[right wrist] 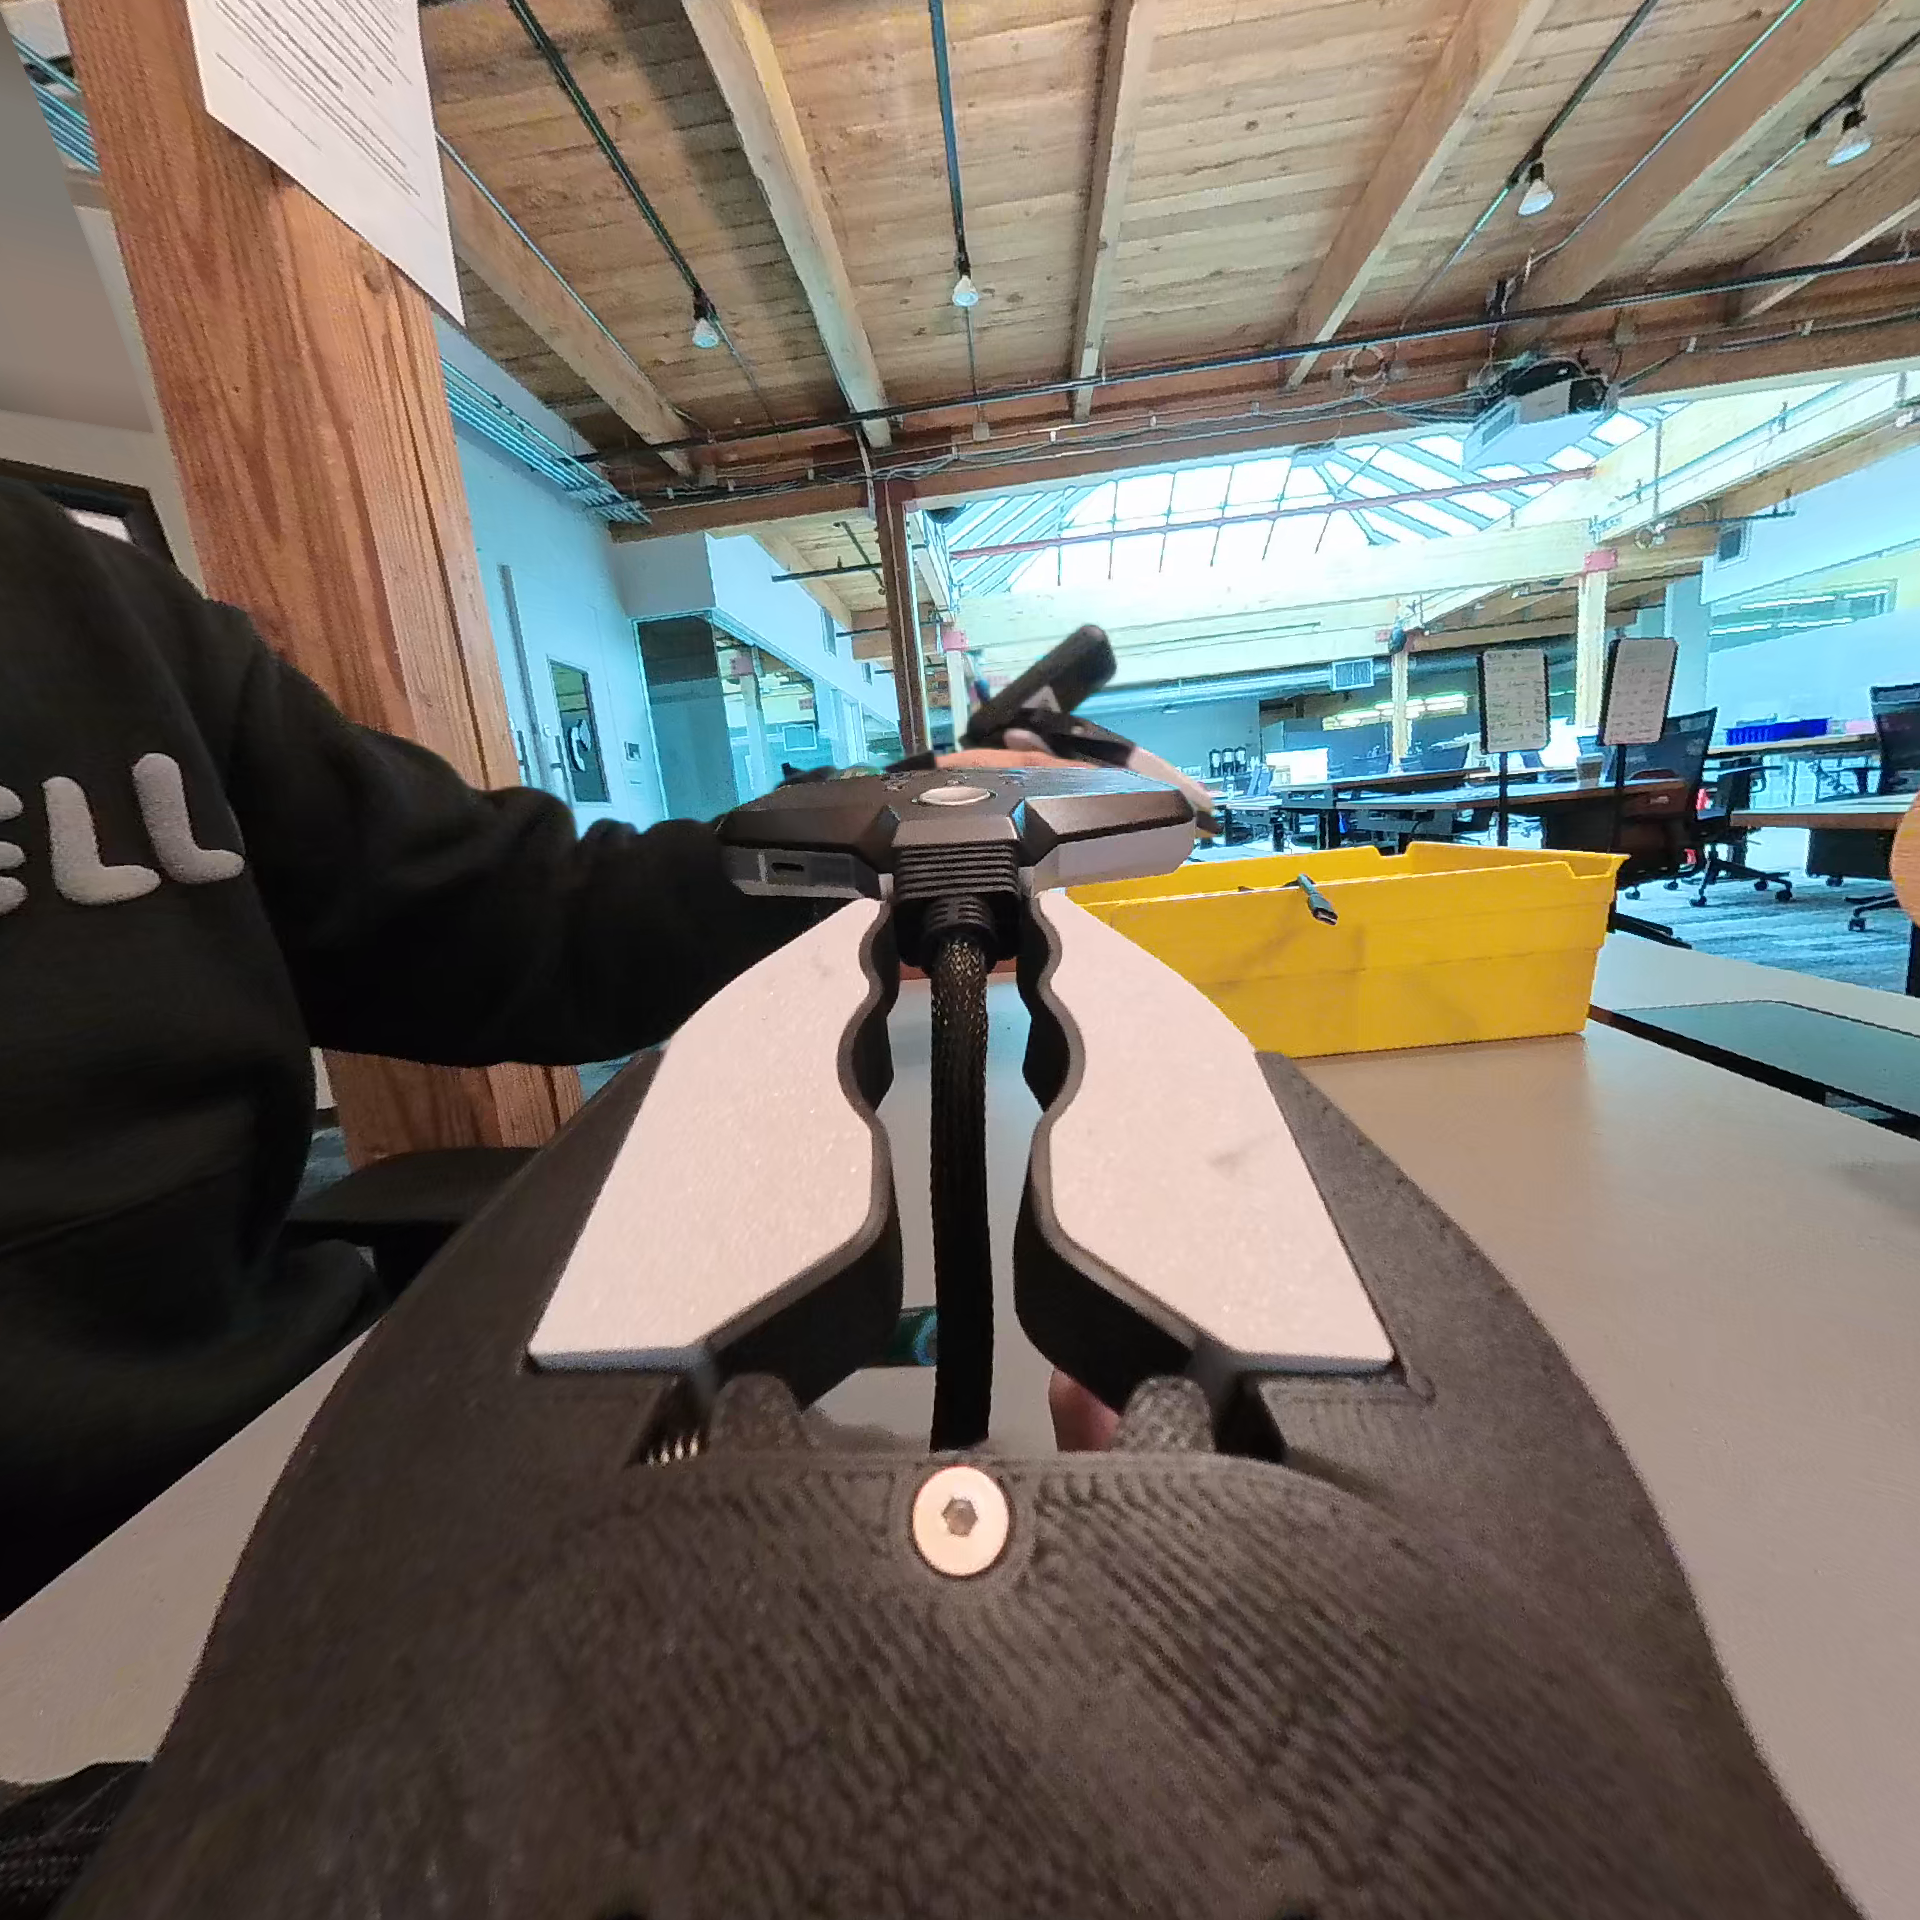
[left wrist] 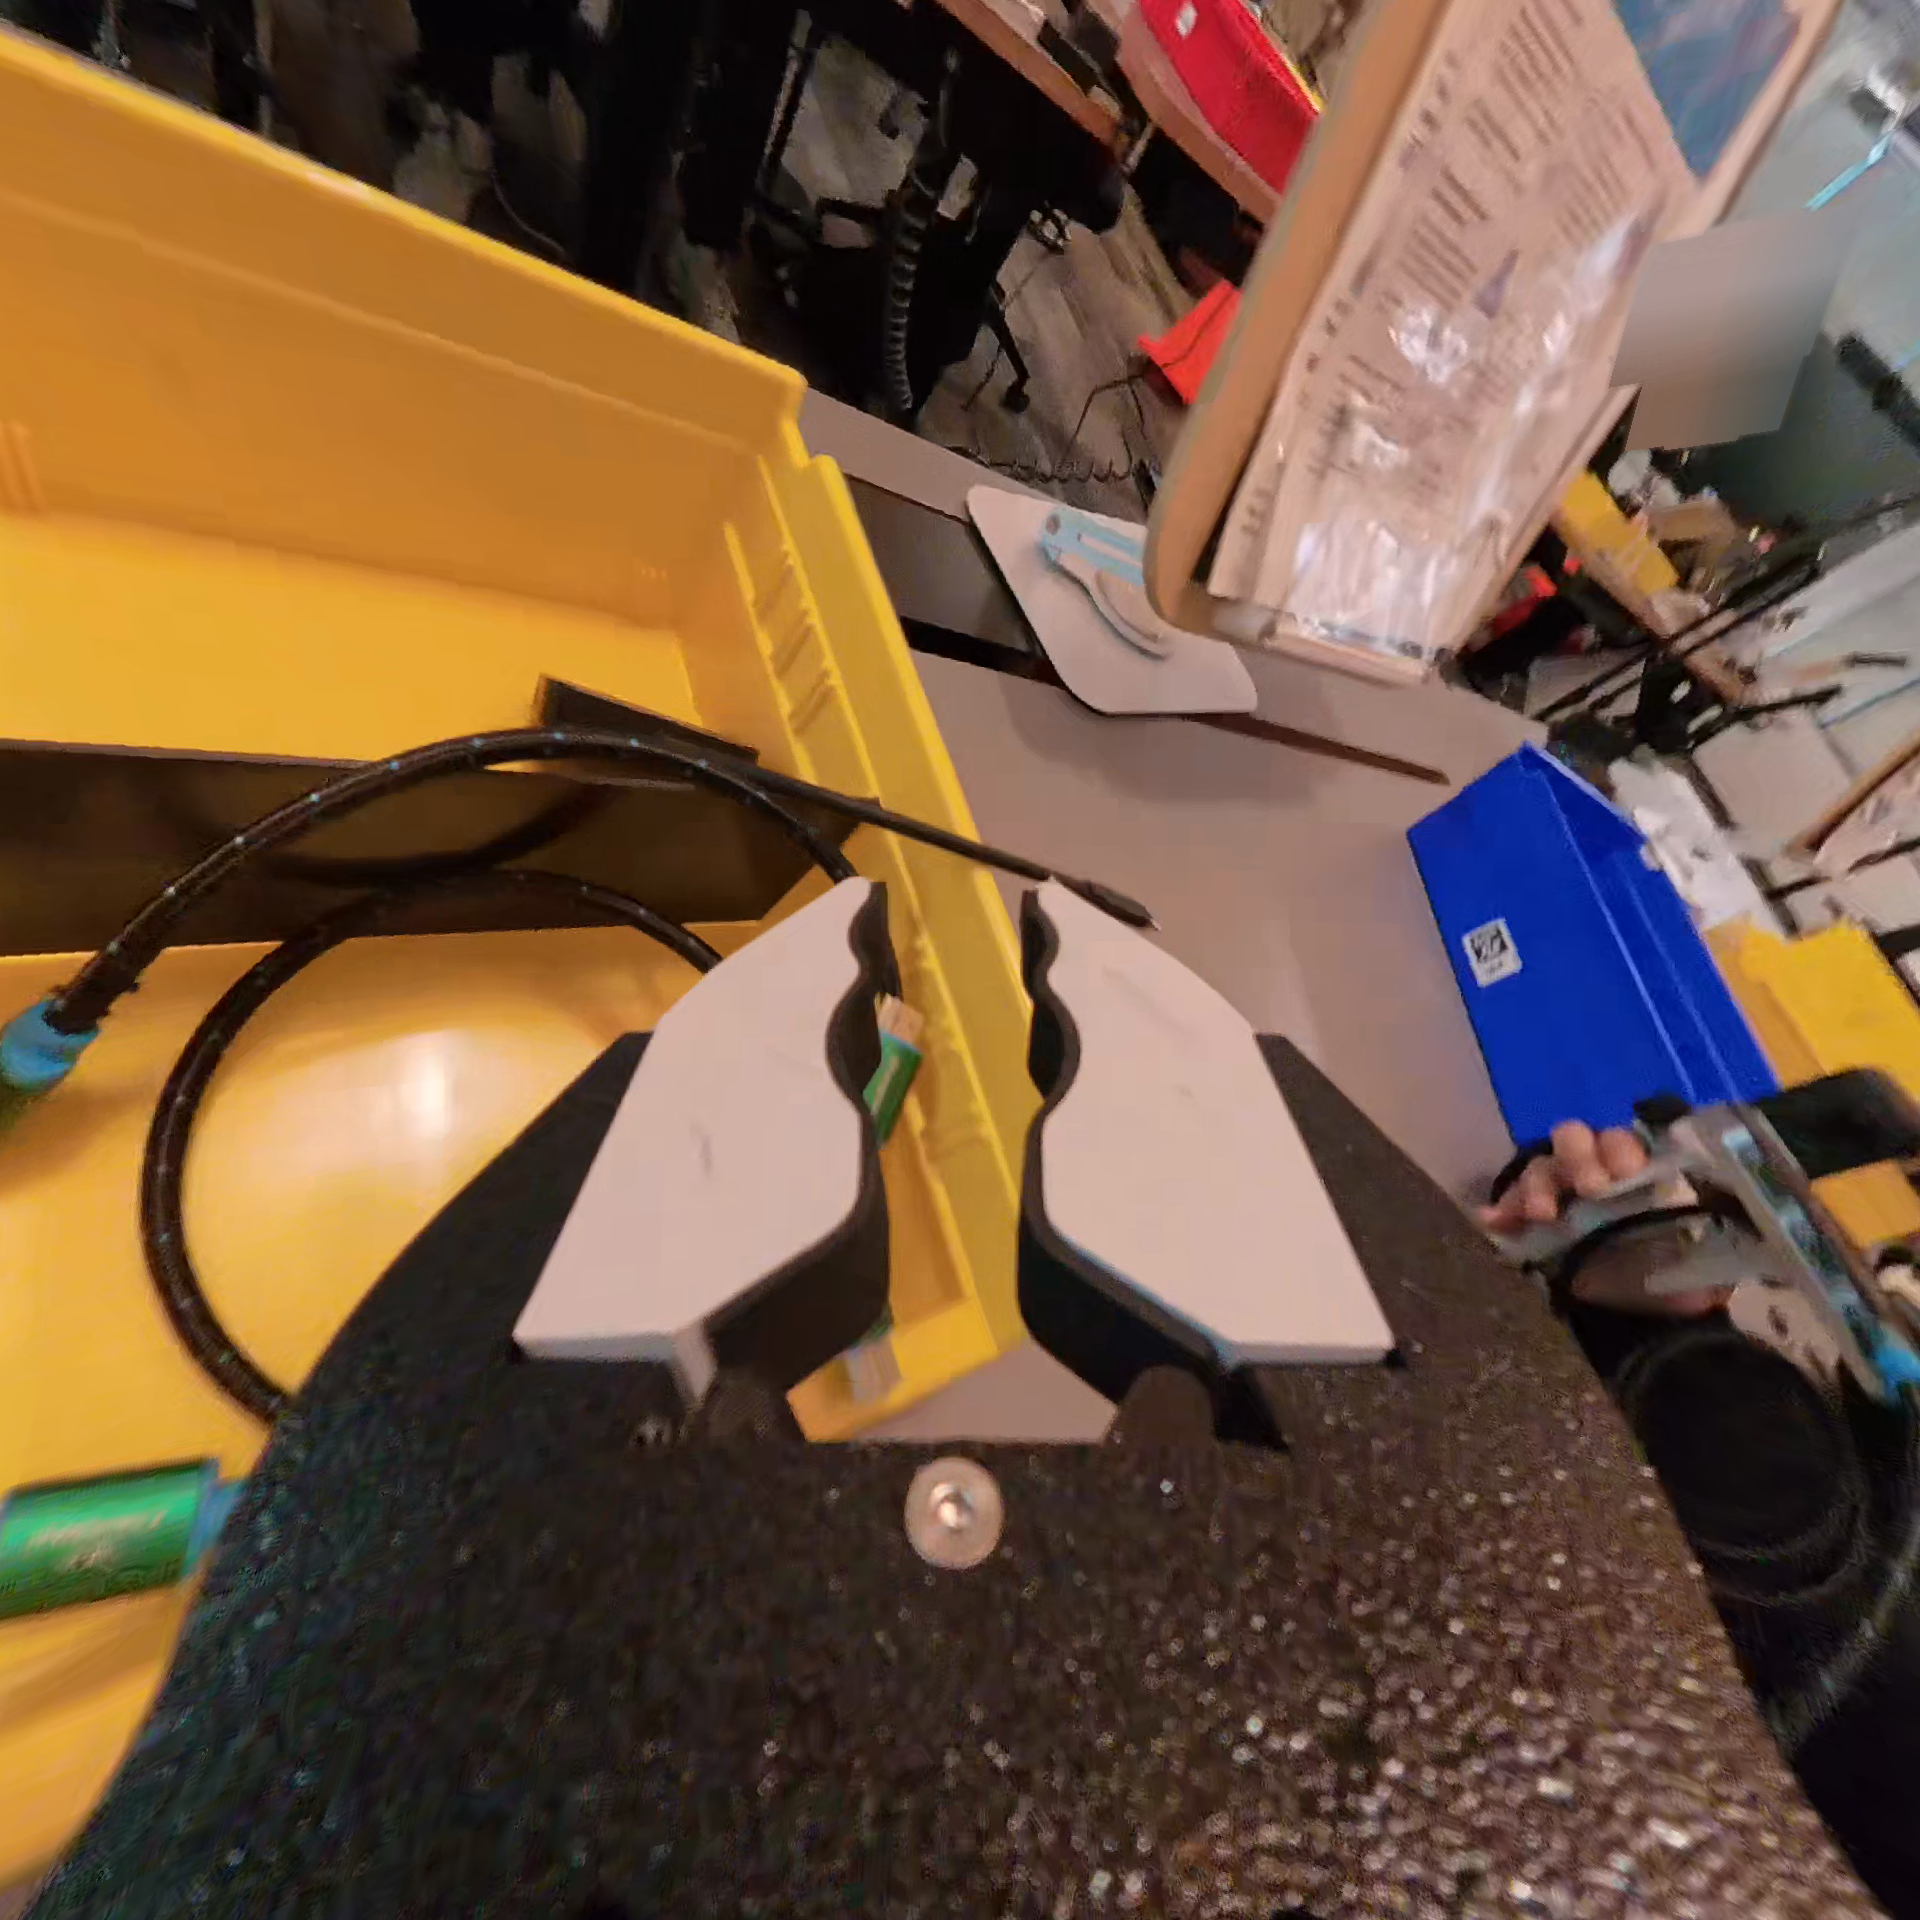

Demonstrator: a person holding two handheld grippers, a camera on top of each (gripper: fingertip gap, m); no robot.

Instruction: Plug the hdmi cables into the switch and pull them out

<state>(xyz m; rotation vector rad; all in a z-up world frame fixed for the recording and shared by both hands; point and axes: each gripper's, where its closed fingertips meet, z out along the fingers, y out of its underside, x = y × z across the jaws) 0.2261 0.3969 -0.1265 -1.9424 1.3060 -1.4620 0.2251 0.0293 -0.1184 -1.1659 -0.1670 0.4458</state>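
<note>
Nearest the lens, the right gripper (right wrist: 956,914) pinches the ribbed collar of a black braided cable (right wrist: 961,1143), which runs back between its pale fingers (right wrist: 727,1174). Just beyond the collar sits the dark grey angular switch (right wrist: 956,826), lifted off the grey table (right wrist: 1662,1299). The left gripper (left wrist: 956,914) hangs spread and empty over the yellow plastic bin (left wrist: 364,520) behind the switch. Inside that bin lie looped black HDMI cables (left wrist: 208,1060) with green plugs (left wrist: 891,1081). To do this well, I judge the switch should be held level and still while the left claw takes one plug squarely by its housing.
</note>
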